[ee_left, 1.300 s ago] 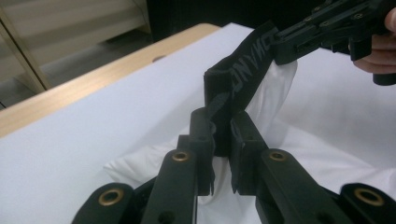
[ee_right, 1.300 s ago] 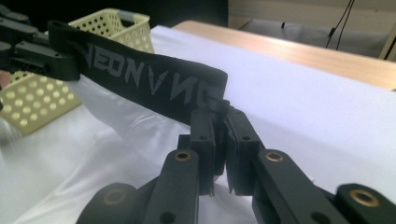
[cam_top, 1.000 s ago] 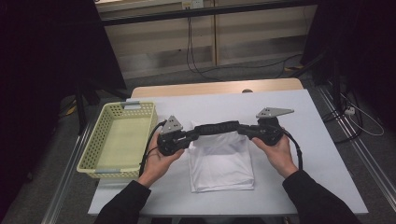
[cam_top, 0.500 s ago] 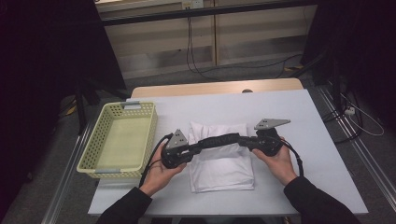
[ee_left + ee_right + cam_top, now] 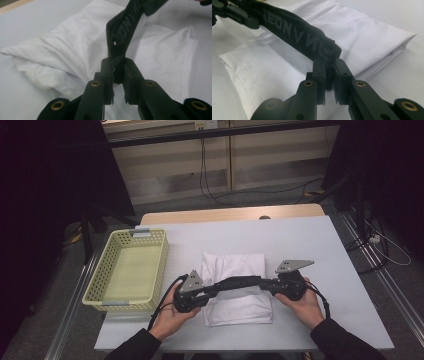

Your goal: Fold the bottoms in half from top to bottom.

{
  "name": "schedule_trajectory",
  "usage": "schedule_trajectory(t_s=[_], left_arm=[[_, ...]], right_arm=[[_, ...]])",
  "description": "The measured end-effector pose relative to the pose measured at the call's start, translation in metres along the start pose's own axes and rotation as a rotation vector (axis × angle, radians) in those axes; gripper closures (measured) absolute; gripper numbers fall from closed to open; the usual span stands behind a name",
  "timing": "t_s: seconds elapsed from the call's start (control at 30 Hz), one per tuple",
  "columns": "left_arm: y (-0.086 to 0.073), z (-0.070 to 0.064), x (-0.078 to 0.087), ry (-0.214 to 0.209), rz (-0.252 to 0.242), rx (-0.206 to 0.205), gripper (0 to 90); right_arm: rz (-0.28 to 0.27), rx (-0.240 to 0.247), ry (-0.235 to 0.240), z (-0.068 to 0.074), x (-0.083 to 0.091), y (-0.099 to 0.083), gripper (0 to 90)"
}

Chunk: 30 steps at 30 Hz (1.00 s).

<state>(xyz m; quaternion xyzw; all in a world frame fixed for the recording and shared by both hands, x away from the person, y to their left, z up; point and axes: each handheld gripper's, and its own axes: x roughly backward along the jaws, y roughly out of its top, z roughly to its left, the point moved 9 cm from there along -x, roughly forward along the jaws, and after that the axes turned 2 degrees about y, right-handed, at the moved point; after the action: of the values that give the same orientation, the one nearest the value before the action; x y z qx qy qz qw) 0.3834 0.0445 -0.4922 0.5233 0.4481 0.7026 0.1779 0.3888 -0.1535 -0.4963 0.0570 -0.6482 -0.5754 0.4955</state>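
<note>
Item: black strap (image 5: 240, 282), printed with pale lettering. You hold it stretched between both tools, slightly arched, above the folded white cloth (image 5: 235, 270) that lies mid-table toward the near edge.

Left tool (image 5: 207, 290): jaws clamped on the strap's left end (image 5: 115, 72). Right tool (image 5: 272, 285): jaws clamped on the strap's right end (image 5: 328, 67).

Change: a second ago you held the strap across the far part of the cloth; now you have drawn both tools back toward the near edge, so the strap spans the cloth's middle and hangs lower. The cloth itself has not shifted.

Judgement: you appear to be positioning the strap to lay it across the cloth; it is not yet released.

Also present: yellow perforated basket (image 5: 150, 240), empty, at the table's left edge.
</note>
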Motion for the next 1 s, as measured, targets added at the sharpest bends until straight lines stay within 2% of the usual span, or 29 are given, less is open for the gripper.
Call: schedule_trajectory(t_s=[0.1,0.27,0.37,0.4,0.47,0.57,0.67,0.77,0.93,1.0], left_arm=[[-0.004,-0.006,0.001,-0.01,0.004,-0.003,79.0],[-0.007,-0.007,0.004,-0.016,0.01,-0.003,77.6],[-0.009,-0.011,0.005,-0.02,0.013,0.001,74.0],[-0.011,-0.011,0.005,-0.018,0.022,-0.013,72.7],[-0.012,-0.013,0.006,-0.024,0.025,-0.005,68.8],[-0.012,-0.014,0.007,-0.026,0.028,0.018,56.3],[-0.012,-0.017,0.009,-0.039,0.028,0.017,50.8],[-0.01,-0.021,0.011,-0.054,0.018,0.029,42.5],[-0.009,-0.018,0.011,-0.033,0.015,0.035,42.5],[-0.011,-0.018,0.009,-0.028,0.031,0.031,44.3]], right_arm=[[0.005,0.009,0.003,0.003,0.002,-0.002,79.8],[0.018,0.018,0.019,0.011,0.003,-0.008,79.1],[0.032,0.017,0.027,0.014,0.005,-0.012,74.9],[0.039,0.016,0.031,0.015,0.005,-0.014,73.3],[0.046,0.008,0.044,0.017,0.006,-0.017,69.2],[0.036,0.013,0.056,0.02,0.009,-0.016,62.2],[0.03,0.017,0.075,0.026,0.011,-0.016,54.8],[0.029,0.02,0.074,0.028,0.011,-0.015,48.9],[0.01,0.029,0.065,0.029,0.011,-0.011,47.3],[0.015,0.043,0.051,0.028,0.01,-0.01,47.3]])
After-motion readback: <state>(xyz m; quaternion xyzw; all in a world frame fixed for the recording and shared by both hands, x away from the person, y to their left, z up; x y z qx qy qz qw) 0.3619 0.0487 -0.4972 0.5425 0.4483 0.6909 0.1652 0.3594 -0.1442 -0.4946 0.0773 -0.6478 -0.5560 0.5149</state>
